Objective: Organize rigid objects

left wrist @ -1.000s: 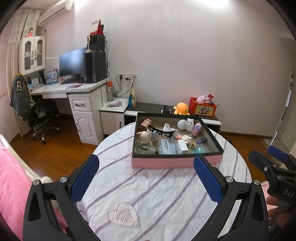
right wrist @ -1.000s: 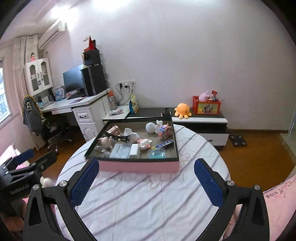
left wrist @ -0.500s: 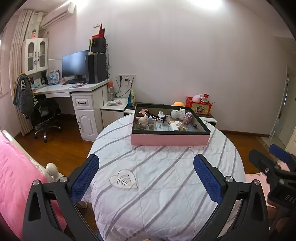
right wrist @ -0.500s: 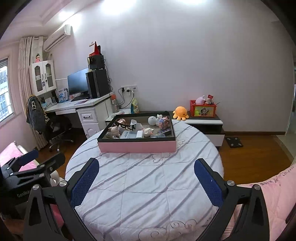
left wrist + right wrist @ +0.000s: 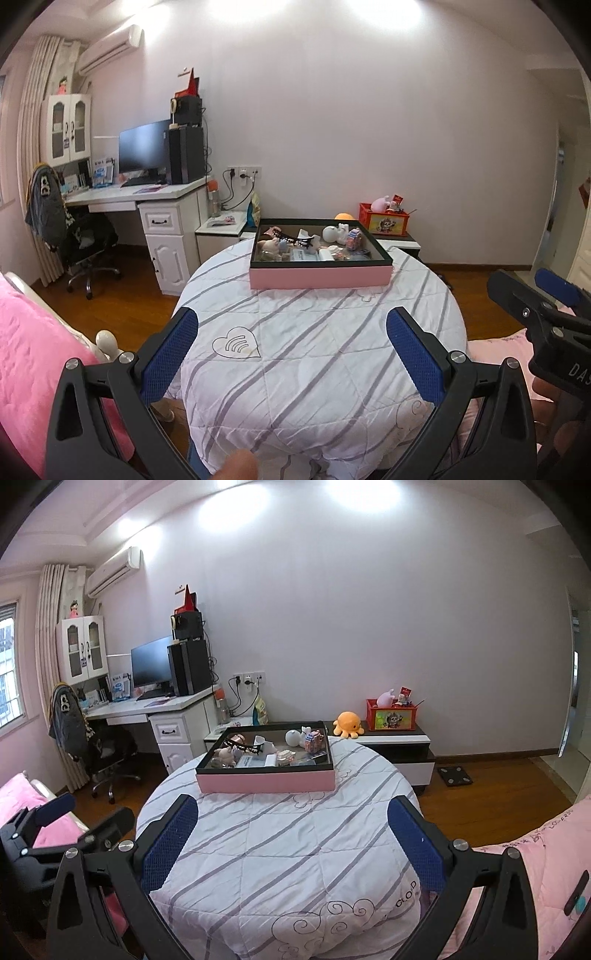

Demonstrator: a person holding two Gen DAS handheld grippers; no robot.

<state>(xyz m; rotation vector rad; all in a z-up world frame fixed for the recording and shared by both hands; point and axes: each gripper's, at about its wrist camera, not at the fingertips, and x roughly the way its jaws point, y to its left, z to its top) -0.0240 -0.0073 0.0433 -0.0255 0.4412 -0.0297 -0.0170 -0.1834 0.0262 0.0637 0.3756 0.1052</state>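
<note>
Your left tongs point(image 5: 291, 347) hang spread wide over the near half of the round surface point(image 5: 317, 362), nothing between the blue pads; your right tongs point(image 5: 291, 830) hang likewise spread and empty, seen from the left wrist view at the far right edge point(image 5: 546, 306), with the left tongs showing at the left edge of the right wrist view point(image 5: 62, 819); both sit well apart from the pink tray point(image 5: 319, 275), which stands at the far side of the surface on a white quilted cover with grey stripes point(image 5: 288, 834); the tray has a dark rim and holds a jumble of small rigid objects point(image 5: 310, 245), among them a black toothed hair clip point(image 5: 242, 746), a round white piece point(image 5: 293, 737), a colourful little box point(image 5: 314, 740) and a flat pale packet point(image 5: 248, 761), most too small to name; behind the surface, against the wall, a low cabinet point(image 5: 399, 746) carries an orange octopus toy point(image 5: 348, 724) and a red box point(image 5: 390, 714); to the left stand a white desk point(image 5: 147, 201) with a monitor point(image 5: 142, 151) and an office chair point(image 5: 86, 240); pink bedding point(image 5: 33, 354) lies at the lower left, and a fingertip point(image 5: 238, 465) shows at the bottom of the left wrist view.
</note>
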